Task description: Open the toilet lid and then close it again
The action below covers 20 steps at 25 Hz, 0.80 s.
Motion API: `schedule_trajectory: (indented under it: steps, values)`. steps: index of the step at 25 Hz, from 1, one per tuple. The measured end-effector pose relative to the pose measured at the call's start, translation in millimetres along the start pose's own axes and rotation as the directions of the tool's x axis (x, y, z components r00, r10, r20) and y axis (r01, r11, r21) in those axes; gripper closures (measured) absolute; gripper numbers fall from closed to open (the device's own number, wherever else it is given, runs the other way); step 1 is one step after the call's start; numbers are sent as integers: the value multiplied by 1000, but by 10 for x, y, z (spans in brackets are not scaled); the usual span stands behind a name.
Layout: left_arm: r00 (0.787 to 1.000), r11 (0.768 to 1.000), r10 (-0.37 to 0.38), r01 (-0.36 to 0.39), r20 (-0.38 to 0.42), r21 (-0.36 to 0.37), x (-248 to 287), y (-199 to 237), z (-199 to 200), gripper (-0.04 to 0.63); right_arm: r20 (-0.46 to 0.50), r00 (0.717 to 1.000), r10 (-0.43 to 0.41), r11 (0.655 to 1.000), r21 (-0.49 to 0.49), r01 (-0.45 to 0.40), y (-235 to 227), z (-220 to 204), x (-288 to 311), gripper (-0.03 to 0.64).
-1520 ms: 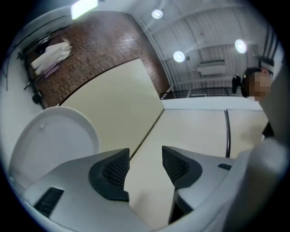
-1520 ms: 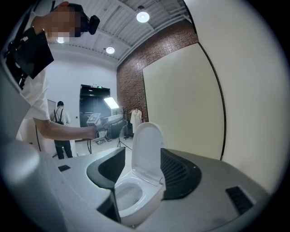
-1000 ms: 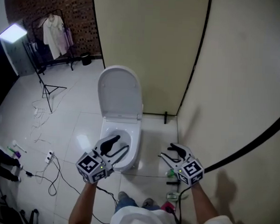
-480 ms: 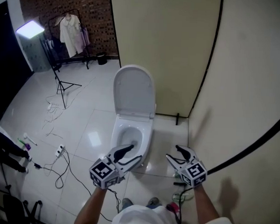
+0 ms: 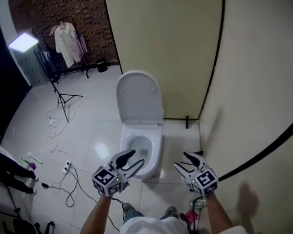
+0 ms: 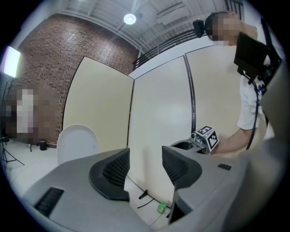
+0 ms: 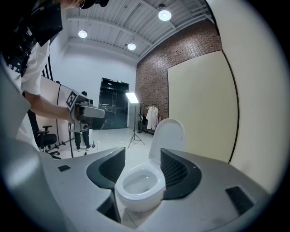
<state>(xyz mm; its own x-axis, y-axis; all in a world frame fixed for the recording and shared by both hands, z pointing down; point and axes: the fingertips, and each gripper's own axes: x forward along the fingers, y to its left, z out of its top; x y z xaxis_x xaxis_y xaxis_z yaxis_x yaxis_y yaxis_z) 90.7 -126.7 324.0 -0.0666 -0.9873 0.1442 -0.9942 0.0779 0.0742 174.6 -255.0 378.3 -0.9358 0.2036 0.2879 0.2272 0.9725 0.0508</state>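
A: What is changed?
B: The left tongs point(image 5: 137, 156), narrowly parted, are drawn back off the white ceramic bowl point(image 5: 156, 145); the right tongs point(image 5: 181, 159) are held wider, both empty.
A: The white oval plastic toilet lid point(image 5: 140, 99)?
B: Left upright behind the bowl; closing is judged next.

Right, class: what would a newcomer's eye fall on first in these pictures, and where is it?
The white toilet sits in the middle of the head view, with its lid raised against the beige partition. Low down, the left gripper is at the toilet's front and the right gripper is off to its right, both with jaws apart and empty. A bright light panel glows at upper left.
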Motion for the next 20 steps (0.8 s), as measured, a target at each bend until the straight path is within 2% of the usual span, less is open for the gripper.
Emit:
schedule_trajectory:
  steps: [5, 10, 14, 16, 18, 19, 20]
  values:
    - [1000, 1000, 23, -23, -4, -6, -151, 844, -89, 374, -2, 999, -49, 999, -7, 49, 145, 7, 308, 367]
    - [999, 998, 30, -28, -40, 48, -378, 2166, -218, 374, 21, 990, -142, 990, 23, 142, 279, 192, 1001, 366]
    - [990, 996, -57, 65, -131, 60, -419, 3151, -412, 373, 29, 969, -247, 964, 112, 242, 418, 279, 1651, 367]
    - [980, 991, -96, 109, -175, 71, -311, 3625, -437, 369, 29, 954, -298, 944, 160, 290, 451, 319, 1951, 367]
    - [975, 989, -126, 138, -184, 52, -83, 4057, -393, 362, 20, 947, -322, 930, 192, 312, 459, 360, 2201, 366]
    - [972, 987, -145, 154, -184, 37, 72, 4251, -367, 309, 10, 945, -327, 927, 199, 319, 467, 378, 2310, 367]
    - [968, 984, -167, 174, -189, 25, 247, 4432, -351, 218, -3, 944, -330, 925, 199, 324, 485, 397, 2412, 367]
